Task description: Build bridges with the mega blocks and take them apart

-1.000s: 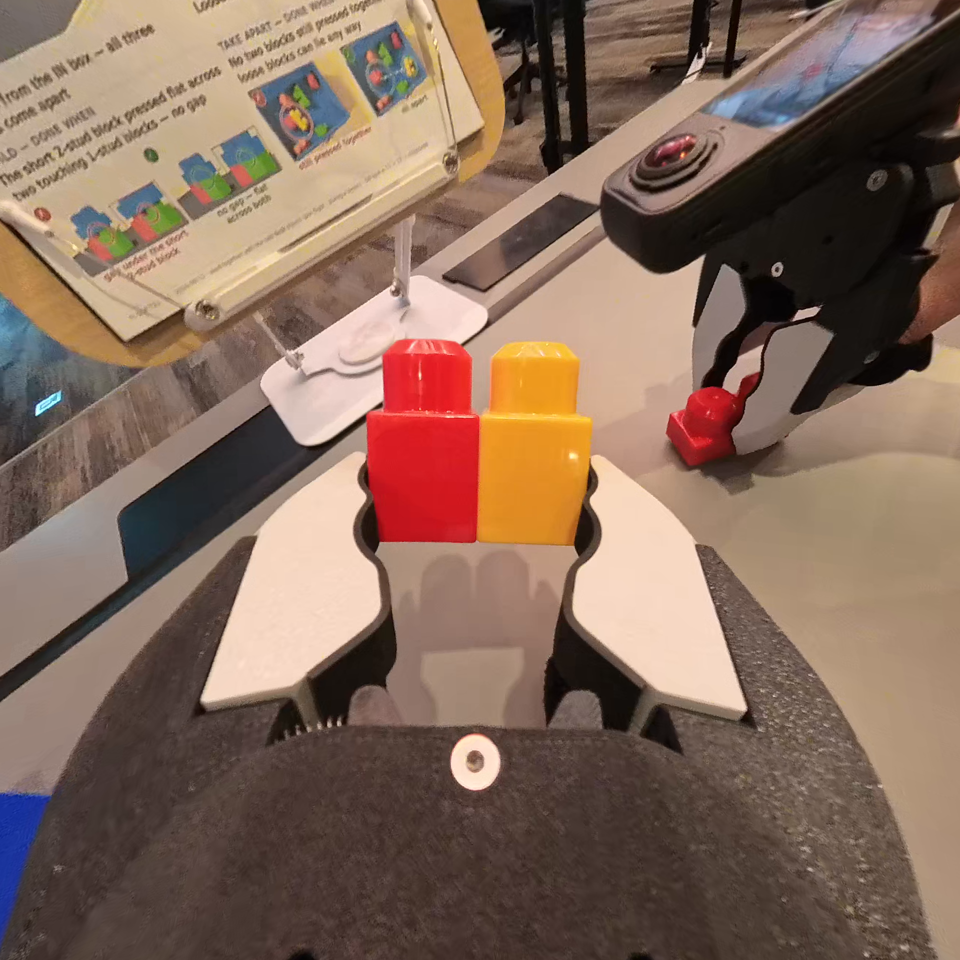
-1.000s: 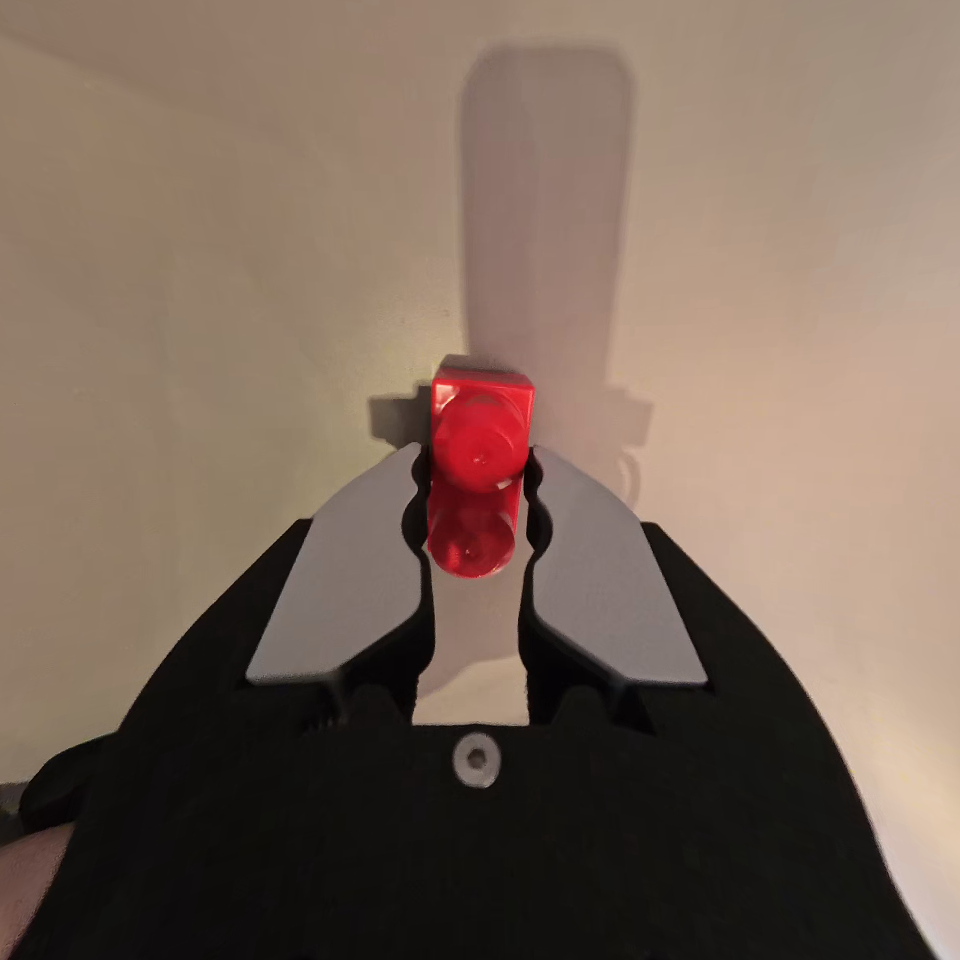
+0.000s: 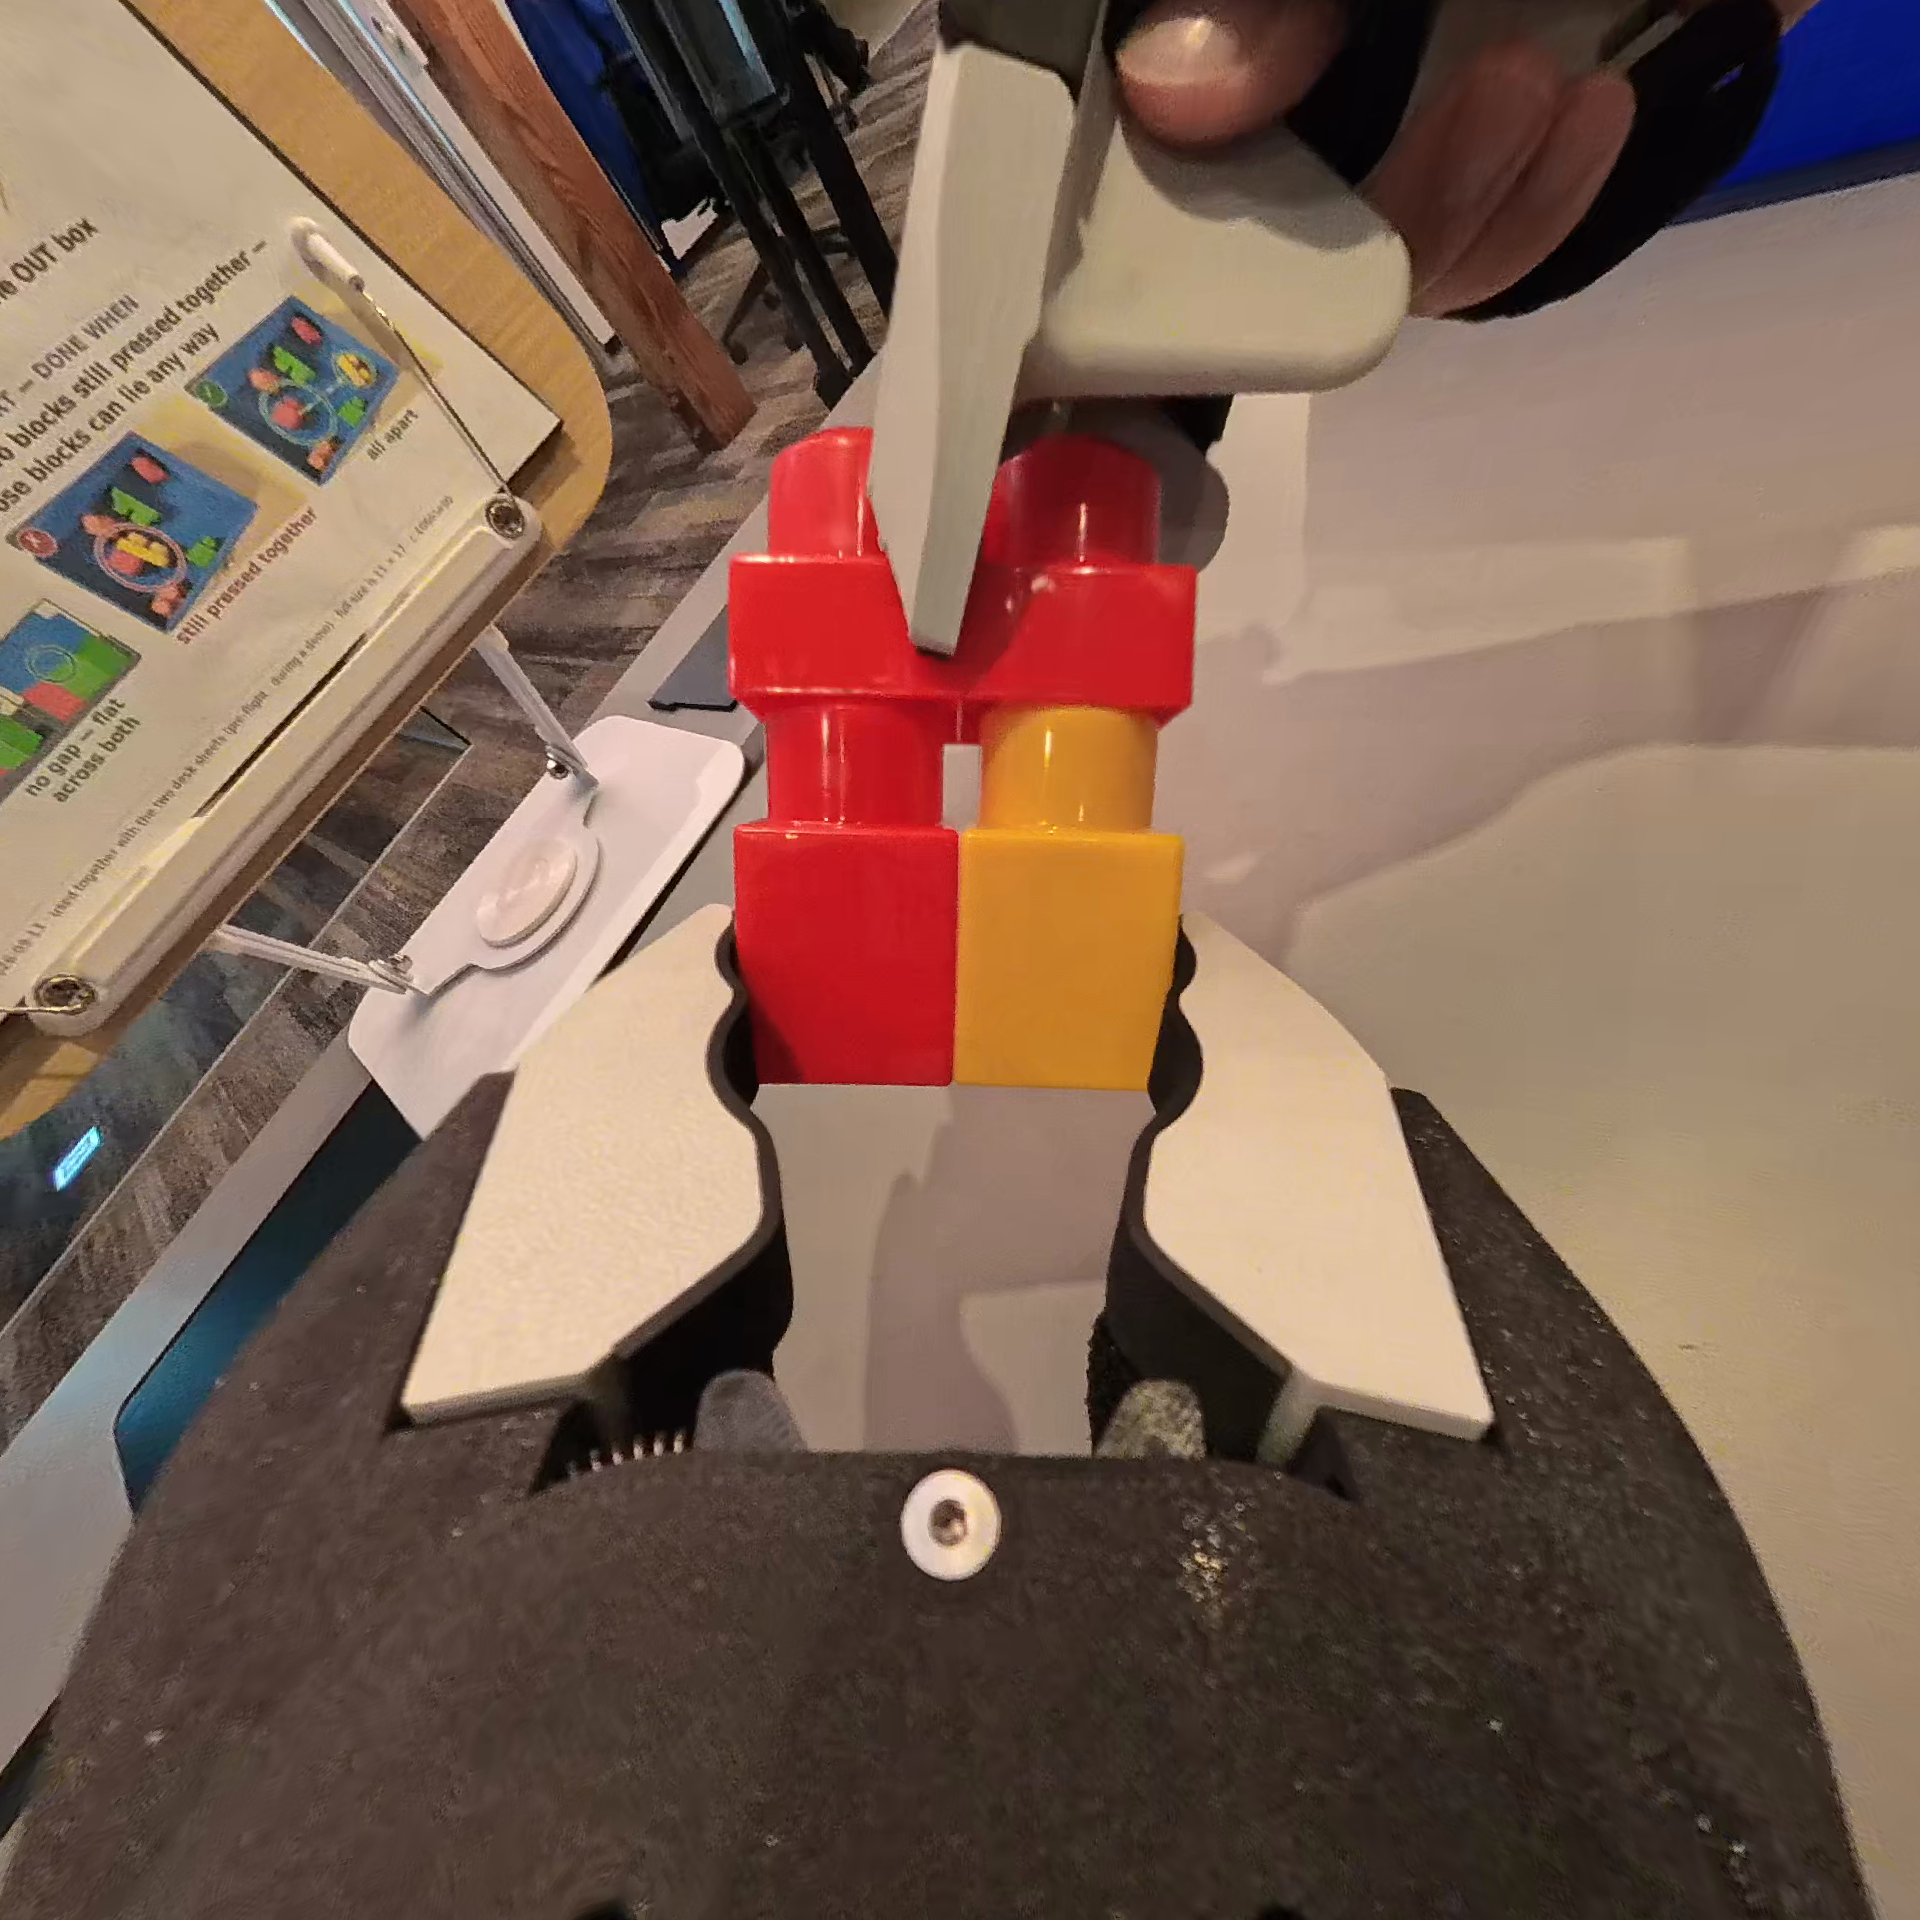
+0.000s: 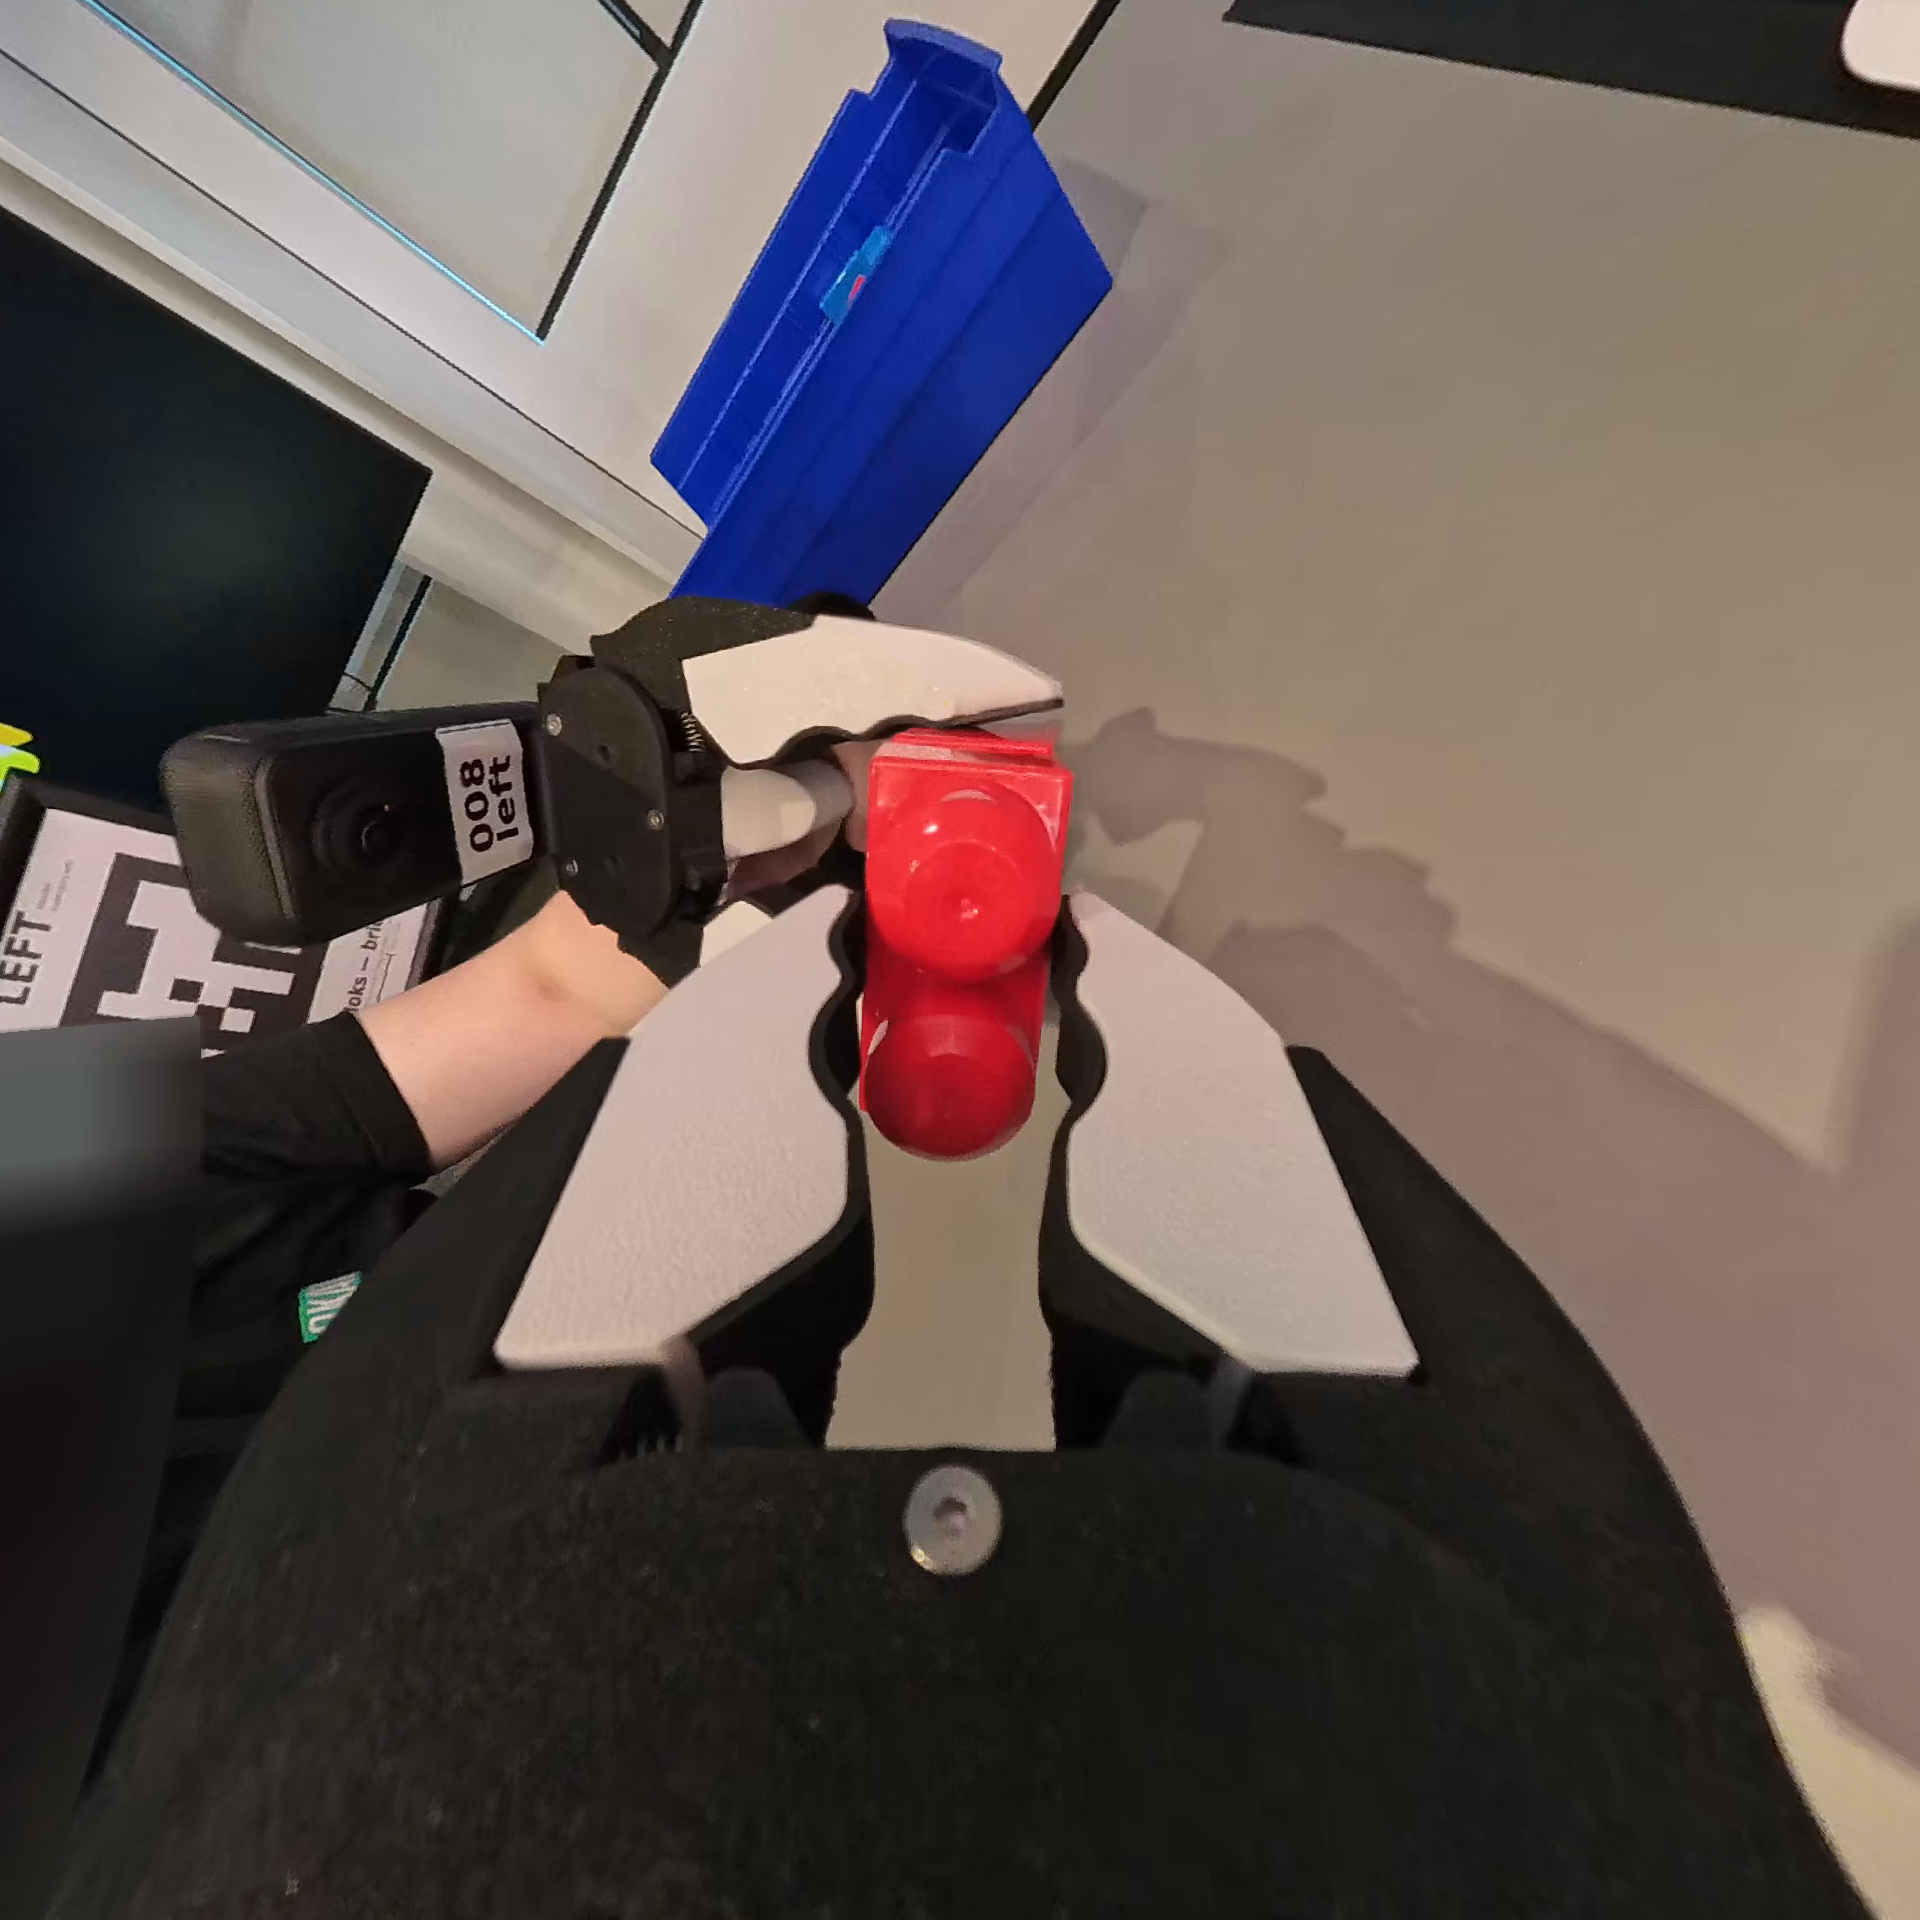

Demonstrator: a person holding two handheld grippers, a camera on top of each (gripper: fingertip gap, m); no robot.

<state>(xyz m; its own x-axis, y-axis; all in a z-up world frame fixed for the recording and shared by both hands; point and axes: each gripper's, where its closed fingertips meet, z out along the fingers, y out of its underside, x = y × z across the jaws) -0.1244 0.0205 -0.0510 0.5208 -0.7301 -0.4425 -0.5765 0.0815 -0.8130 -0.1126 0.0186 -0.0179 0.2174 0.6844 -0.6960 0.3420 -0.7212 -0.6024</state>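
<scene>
The left gripper has its two white fingers closed around a pair of one-stud blocks standing side by side and touching — the red block against the left finger, the yellow block against the right one, both upright on the pale table. Straight above that pair sits the red two-stud block, laid across both studs; a sliver of gap shows between the two studs beneath it, and the wide block looks not quite pressed down flush. The right gripper comes in from above, narrowed to the width of that two-stud block and clamped on its sides, studs pointing back at its own camera. From the left wrist view, one of its grey fingers crosses down between the two upper studs, a person's hand on the handle behind it. Beyond the block pair to the left stands an instruction sheet on a white stand; in the right wrist view a blue bin rests on the table beyond the left gripper.
</scene>
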